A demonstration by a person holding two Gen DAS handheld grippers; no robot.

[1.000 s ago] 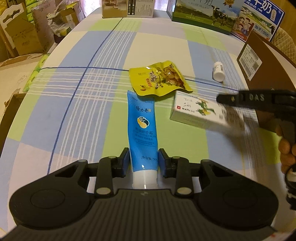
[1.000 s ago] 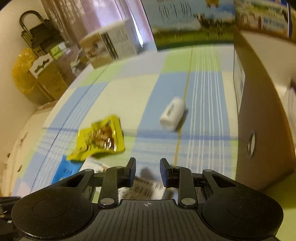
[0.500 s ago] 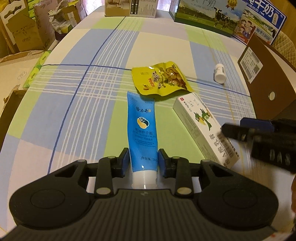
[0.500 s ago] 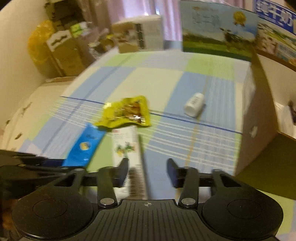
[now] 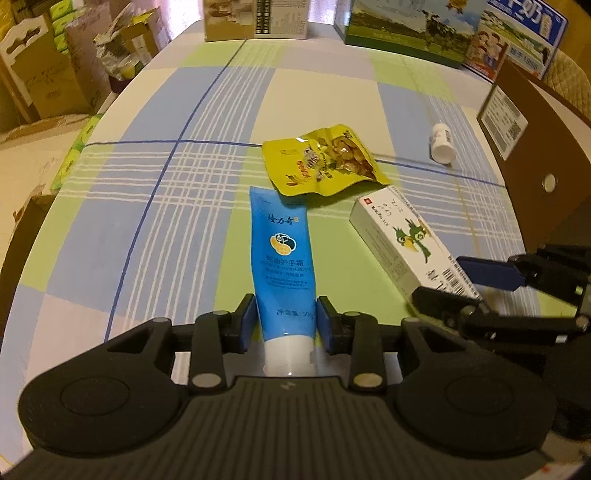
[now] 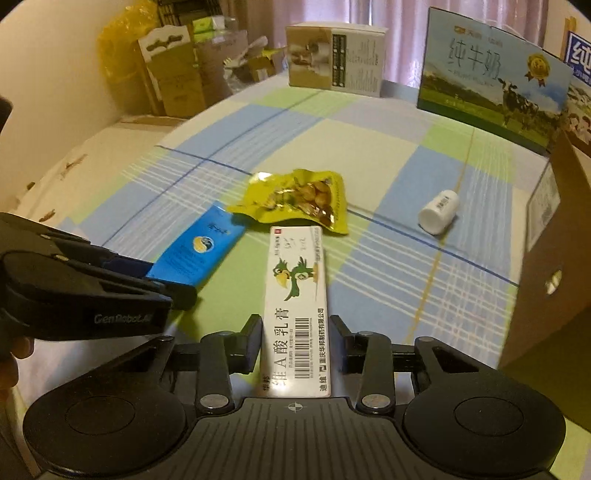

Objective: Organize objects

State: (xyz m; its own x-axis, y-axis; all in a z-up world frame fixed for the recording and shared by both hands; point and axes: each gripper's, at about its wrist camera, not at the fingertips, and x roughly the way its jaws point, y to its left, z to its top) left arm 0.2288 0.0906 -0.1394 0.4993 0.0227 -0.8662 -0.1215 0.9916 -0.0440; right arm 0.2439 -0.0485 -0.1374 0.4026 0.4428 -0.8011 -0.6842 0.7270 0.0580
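Note:
A blue hand-cream tube (image 5: 282, 251) lies on the checked tablecloth, cap end toward me. My left gripper (image 5: 286, 328) is shut on its lower end, pads against both sides. Right of it lies a white ointment box (image 5: 399, 236) printed with a green bird. In the right wrist view this box (image 6: 295, 280) runs lengthwise between the fingers of my right gripper (image 6: 297, 343), pads touching its long sides near the barcode. Both items rest on the table. The left gripper (image 6: 170, 280) shows at the left beside the tube (image 6: 199, 251).
A yellow snack pouch (image 5: 325, 162) lies just beyond the tube and box. A small white bottle (image 5: 442, 144) lies on its side farther right. A brown cardboard box (image 5: 535, 177) stands at the right edge. Milk cartons (image 5: 406, 33) line the table's back; clutter stands left.
My right gripper swung down from the bottle area, lined up over the white box and narrowed its fingers onto it. The box turned lengthwise. The left gripper and tube stayed still.

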